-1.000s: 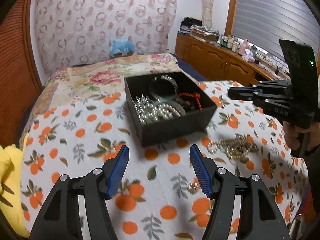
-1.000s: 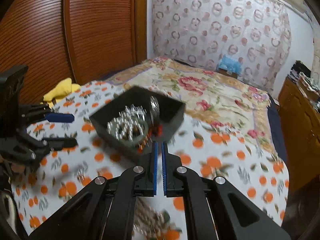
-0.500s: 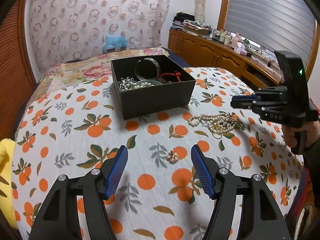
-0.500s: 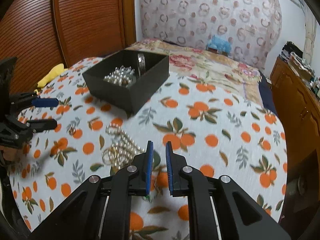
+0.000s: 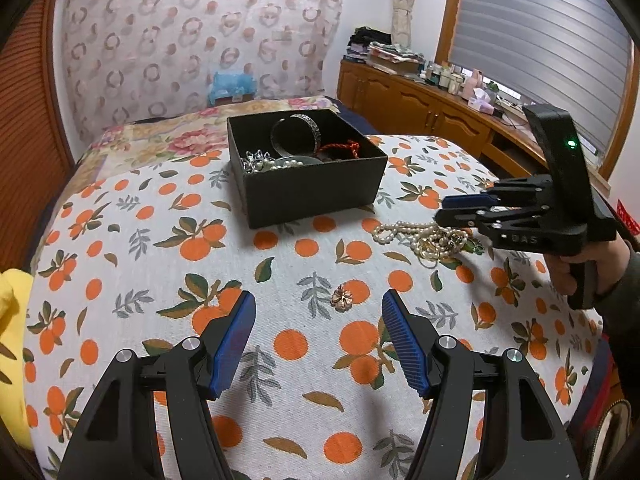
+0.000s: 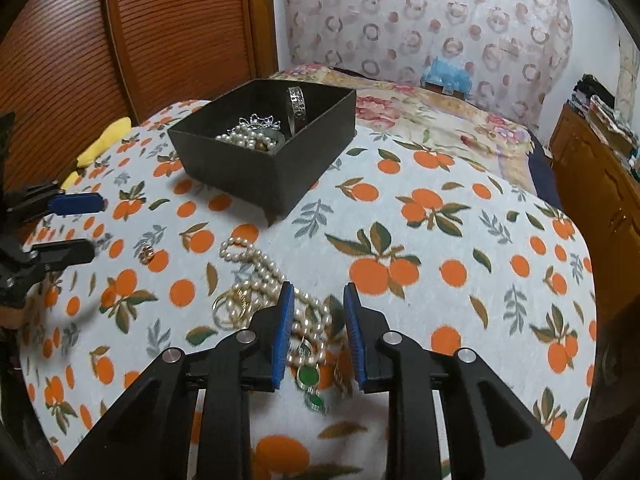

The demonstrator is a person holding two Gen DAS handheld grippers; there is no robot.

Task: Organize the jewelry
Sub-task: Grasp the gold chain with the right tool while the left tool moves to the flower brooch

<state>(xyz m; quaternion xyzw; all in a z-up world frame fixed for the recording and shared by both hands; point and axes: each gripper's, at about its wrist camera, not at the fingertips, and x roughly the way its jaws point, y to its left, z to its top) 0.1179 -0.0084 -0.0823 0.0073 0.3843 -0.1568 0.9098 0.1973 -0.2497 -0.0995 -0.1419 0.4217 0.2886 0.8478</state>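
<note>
A black box (image 5: 308, 192) holding pearls, a silver bangle and a red cord stands on the orange-print cloth. A pile of pearl necklace (image 6: 260, 268) with gold rings (image 6: 230, 308) and green stones (image 6: 308, 376) lies in front of it. My right gripper (image 6: 319, 292) hovers just over this pile, its jaws opening, with pearls below the gap and no pad pressing on them. In the left wrist view the right gripper (image 5: 442, 212) is at the pearl necklace (image 5: 424, 236). My left gripper (image 5: 318, 320) is open and empty, with a small flower brooch (image 5: 342, 298) just beyond its fingertips.
A yellow cloth (image 5: 12, 320) lies at the bed's left edge. A wooden dresser (image 5: 420, 108) with bottles runs along the right wall, and a slatted wooden door (image 6: 120, 40) stands to the left. A person's hand (image 5: 576, 268) holds the right gripper's handle.
The right gripper went from shut to partly open and sank from near the box down over the pearl pile. The left gripper drew back from the box, bringing the brooch between its fingertips' line.
</note>
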